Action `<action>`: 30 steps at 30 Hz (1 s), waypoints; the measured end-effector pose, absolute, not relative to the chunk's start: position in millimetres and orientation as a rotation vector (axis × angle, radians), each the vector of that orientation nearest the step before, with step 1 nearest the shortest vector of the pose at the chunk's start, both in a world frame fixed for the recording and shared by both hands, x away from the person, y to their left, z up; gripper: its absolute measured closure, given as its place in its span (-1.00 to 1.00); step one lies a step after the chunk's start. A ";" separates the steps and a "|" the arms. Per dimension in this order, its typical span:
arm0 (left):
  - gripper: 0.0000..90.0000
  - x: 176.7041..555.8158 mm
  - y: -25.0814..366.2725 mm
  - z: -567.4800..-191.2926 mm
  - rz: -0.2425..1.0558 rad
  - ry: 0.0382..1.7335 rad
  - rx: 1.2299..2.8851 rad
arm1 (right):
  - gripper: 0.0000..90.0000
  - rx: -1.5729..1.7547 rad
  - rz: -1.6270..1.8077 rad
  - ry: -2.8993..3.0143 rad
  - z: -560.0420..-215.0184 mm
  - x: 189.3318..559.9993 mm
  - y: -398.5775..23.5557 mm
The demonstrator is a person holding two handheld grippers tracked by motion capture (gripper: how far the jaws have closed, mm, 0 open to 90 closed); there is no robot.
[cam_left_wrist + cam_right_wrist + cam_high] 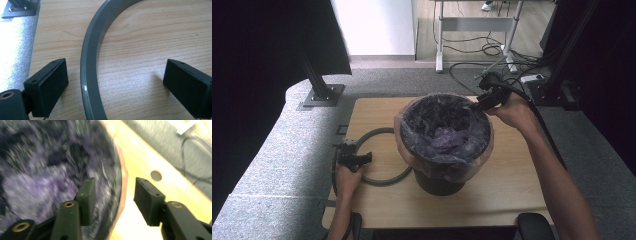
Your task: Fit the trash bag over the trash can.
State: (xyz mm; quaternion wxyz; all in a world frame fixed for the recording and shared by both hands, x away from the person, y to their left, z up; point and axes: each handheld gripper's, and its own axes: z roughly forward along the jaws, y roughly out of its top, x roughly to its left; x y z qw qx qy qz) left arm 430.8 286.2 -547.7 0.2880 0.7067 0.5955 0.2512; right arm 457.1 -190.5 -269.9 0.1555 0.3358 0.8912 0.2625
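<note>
The left gripper (115,87) rests low on the wooden table (512,175), to the left of the black bin (439,177). Its jaws stand wide apart with the grey ring (87,75) running between them, and neither pad touches it. The ring lies flat on the table, its right side passing behind the bin's base.

The right gripper (113,195) is at the bin's far right rim, jaws partly open and straddling the rim where the clear bag liner (404,147) folds over (the right gripper view is blurred, so whether a pad touches the plastic cannot be told). One jaw hangs inside the bin, the other outside above the table.

The bin stands near the table's middle, purple-tinted plastic crumpled inside. Beyond the table lie grey carpet (277,150), loose cables (472,47) and a white desk frame (472,25).
</note>
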 end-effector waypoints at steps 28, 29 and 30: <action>-0.87 430.8 285.7 -547.8 0.673 1.595 1.884 | 0.09 1.047 0.733 2.665 -303.1 447.2 -201.8; -0.87 430.8 285.7 -547.8 0.673 1.595 1.884 | -0.06 1.054 0.736 2.636 -301.5 447.9 -203.1; -0.87 430.8 285.7 -547.8 0.673 1.595 1.884 | -0.06 1.054 0.736 2.636 -301.5 447.9 -203.1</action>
